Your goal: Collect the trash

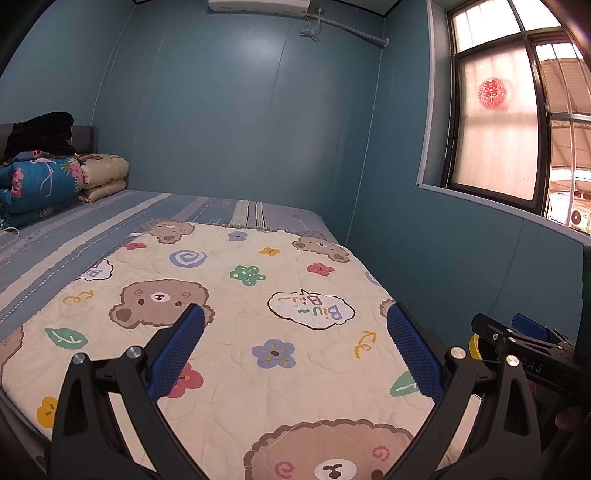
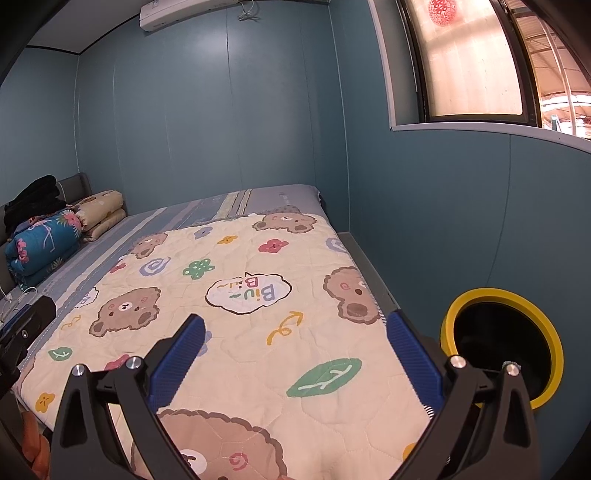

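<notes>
Left gripper (image 1: 295,345) spread wide, empty, over the bear quilt (image 1: 236,306). Right gripper (image 2: 295,350) likewise wide and empty above the quilt's right edge. Yellow-rimmed bin (image 2: 502,343) just beside the bed, against the blue wall (image 2: 461,221). Folded bedding (image 2: 44,240) far left.

1. Matte blue-grey panelled walls (image 1: 229,122) enclose the room.
2. A white wall-mounted air conditioner (image 1: 258,5) sits at the ceiling line.
3. A dark-framed window with frosted panes (image 1: 495,129) admits daylight.
4. A bed with blue striped sheet (image 1: 110,218) carries a cream bear-print quilt (image 1: 236,317); folded floral bedding (image 1: 40,181) lies at its head end.
</notes>
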A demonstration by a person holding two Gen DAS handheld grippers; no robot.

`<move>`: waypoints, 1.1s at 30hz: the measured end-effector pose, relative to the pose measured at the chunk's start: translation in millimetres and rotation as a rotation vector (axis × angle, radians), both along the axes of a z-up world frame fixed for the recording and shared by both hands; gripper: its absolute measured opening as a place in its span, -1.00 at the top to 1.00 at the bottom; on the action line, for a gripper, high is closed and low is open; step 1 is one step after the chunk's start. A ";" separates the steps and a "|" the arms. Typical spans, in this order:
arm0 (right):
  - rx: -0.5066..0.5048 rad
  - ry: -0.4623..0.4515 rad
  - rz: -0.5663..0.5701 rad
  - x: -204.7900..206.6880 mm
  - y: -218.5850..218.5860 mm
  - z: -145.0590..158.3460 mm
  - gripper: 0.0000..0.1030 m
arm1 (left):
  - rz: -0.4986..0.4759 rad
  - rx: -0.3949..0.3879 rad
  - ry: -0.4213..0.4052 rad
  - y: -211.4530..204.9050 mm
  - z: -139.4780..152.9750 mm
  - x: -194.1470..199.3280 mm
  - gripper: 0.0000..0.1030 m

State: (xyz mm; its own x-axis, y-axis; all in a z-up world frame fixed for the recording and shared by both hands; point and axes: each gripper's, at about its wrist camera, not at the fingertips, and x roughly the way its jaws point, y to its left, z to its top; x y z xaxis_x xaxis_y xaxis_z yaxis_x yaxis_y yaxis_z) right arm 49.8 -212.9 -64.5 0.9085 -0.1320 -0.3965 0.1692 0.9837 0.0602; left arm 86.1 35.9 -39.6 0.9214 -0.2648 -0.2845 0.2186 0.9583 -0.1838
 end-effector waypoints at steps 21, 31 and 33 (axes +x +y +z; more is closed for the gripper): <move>0.008 0.004 -0.011 -0.3 0.4 -2.9 -0.85 | -0.009 -0.003 0.011 -0.7 -2.0 4.2 -0.84; 0.012 0.007 -0.016 -0.5 0.1 -4.5 -0.85 | -0.016 -0.004 0.027 -2.1 -5.7 6.7 -0.84; 0.013 0.008 -0.017 -0.6 -0.2 -4.7 -0.85 | -0.016 -0.007 0.032 -2.2 -5.9 7.4 -0.84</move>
